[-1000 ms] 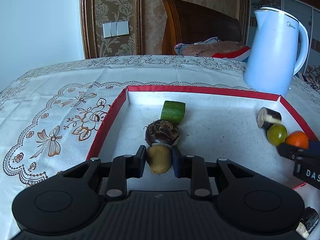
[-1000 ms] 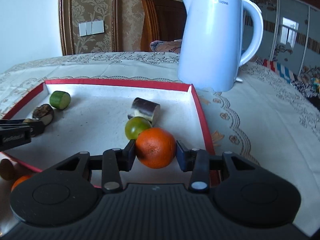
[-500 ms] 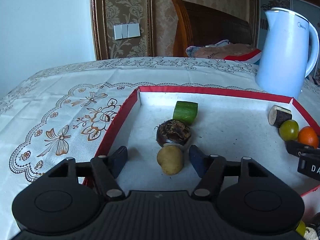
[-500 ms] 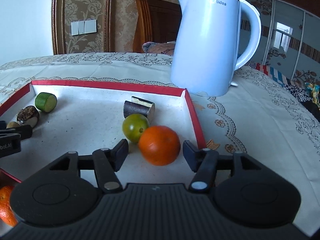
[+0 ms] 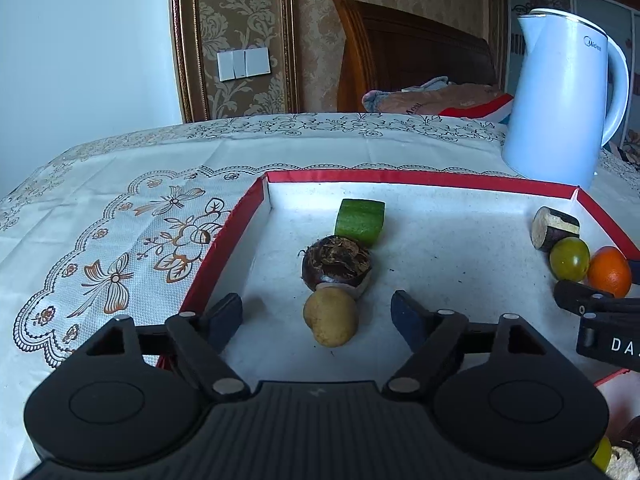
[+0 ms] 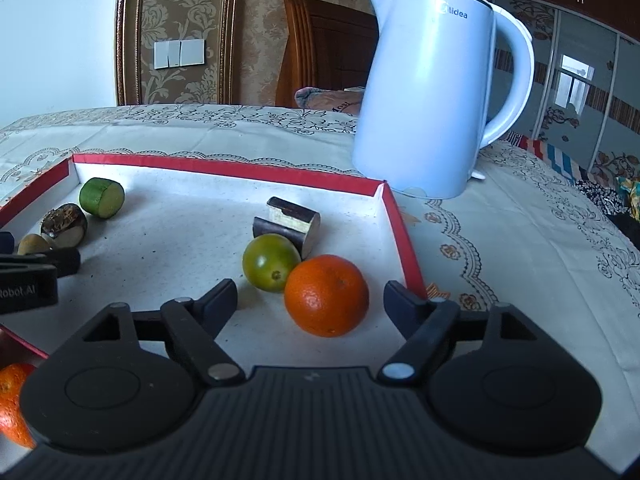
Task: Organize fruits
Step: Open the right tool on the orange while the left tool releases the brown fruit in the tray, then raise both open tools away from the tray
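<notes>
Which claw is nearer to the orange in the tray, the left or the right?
Right. The right claw is opening around the orange, pads clear of it. The left claw is across the tray, around a potato.

- Ahead of me the worktop (image 5: 120, 184) wears a cream lace-print cloth with brown flower and butterfly motifs.
- On the left the wall (image 5: 80, 48) is plain pale blue-white.
- Beside it I see a panel of gold damask wallpaper (image 5: 236, 12) in a dark gilded frame, carrying a white triple light switch (image 5: 243, 64).
- A dark wooden headboard (image 5: 404, 60) rises behind the worktop, with folded bedding (image 5: 432, 98) before it.
- From my right-hand camera, glossy wardrobe doors (image 6: 588, 92) reflect a bright window.
- Soft daylight fills the room.
</notes>
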The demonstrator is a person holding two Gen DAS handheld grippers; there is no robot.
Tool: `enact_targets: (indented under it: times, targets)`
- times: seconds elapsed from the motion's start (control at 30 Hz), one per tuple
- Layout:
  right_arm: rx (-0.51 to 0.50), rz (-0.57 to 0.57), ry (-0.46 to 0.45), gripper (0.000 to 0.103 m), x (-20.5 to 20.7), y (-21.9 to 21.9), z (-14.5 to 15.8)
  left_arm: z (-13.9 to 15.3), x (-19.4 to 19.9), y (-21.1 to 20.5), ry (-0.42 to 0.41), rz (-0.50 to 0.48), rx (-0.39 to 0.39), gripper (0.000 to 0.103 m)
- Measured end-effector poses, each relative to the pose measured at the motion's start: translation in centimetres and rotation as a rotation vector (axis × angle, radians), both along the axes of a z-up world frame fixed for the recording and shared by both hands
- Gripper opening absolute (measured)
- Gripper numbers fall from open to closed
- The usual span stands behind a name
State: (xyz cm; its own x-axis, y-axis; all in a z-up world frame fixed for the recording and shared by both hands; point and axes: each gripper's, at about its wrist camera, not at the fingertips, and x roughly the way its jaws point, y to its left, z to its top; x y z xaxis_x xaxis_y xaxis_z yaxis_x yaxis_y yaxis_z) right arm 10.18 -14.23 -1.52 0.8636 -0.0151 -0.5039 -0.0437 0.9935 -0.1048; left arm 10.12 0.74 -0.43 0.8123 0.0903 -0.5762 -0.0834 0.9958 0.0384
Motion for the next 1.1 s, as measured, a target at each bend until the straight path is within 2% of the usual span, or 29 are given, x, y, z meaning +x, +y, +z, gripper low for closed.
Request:
enact_targets:
  times: [0.1,0.17,0.2,0.23,0.6,0.77,1.1]
  targets:
    - [0.004,0.024,0.008,0.091,0.0,0.1,0.0,0.0,0.0,0.1,0.001,-0.004,-0.006,0.082]
    - [-0.003,0.035,0.009,0.094,0.0,0.3,-0.1,-0.1,0.0,0.1,0.001,-0.006,-0.006,0.082]
    - [-0.006,0.035,0.005,0.101,-0.1,0.4,-0.1,-0.1,-0.2,0.1,0.001,-0.008,-0.007,0.083]
    - [-0.011,0.022,-0.002,0.103,-0.1,0.4,0.0,-0.1,-0.2,0.1,0.001,-0.009,-0.009,0.083]
    - [0.025,0.033,-0.008,0.103,-0.3,-0.1,0.1,0.1,-1.1,0.3,-0.004,-0.018,-0.013,0.083]
    - [0.052,0.039,-0.017,0.103,-0.8,-0.5,0.2,0.4,-1.8,1.0,-0.011,-0.016,-0.058,0.083]
    - [0.102,0.055,-0.039,0.103,-2.2,-1.2,0.5,0.9,-3.9,1.0,-0.052,0.000,-0.046,0.083]
